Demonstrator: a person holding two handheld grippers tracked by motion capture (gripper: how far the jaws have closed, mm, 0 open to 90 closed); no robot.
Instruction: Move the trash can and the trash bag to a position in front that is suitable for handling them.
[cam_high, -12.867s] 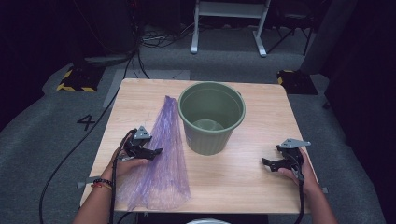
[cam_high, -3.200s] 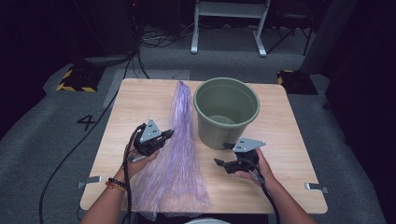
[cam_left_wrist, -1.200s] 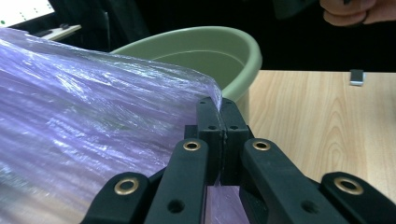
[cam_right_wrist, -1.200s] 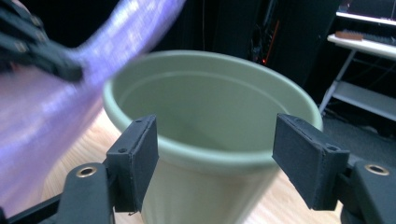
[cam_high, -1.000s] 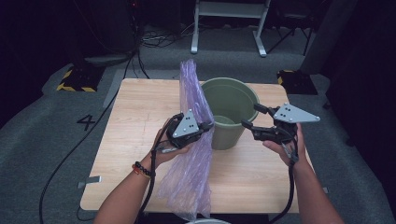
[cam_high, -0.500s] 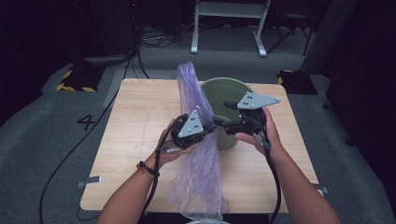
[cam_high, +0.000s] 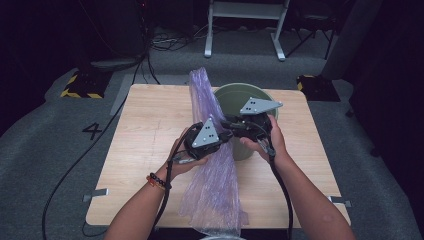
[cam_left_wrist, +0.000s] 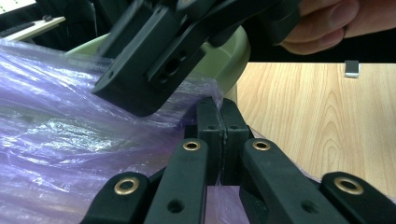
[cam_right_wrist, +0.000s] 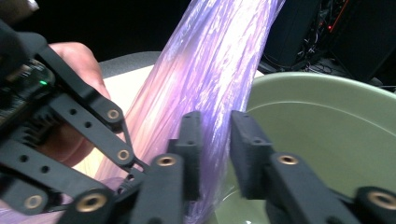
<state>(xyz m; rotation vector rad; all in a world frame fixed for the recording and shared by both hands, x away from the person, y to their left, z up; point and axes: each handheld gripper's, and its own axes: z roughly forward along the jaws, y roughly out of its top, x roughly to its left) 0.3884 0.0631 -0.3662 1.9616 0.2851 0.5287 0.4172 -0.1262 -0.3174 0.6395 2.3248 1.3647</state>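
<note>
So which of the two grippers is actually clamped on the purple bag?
The left gripper: its jaws are shut on the purple bag; the right gripper shows a gap.

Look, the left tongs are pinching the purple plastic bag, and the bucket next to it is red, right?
Not quite. The bucket is green, not red, as the high view shows. The rest holds: the left tongs are pinched shut on the purple plastic bag, right beside the bucket.

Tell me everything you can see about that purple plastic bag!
The purple plastic bag is thin, see-through and crinkly. It runs long from the table's near edge up past the green bucket. The left gripper is shut on it. The right gripper has just been closing, with a fold between its fingers.
</note>
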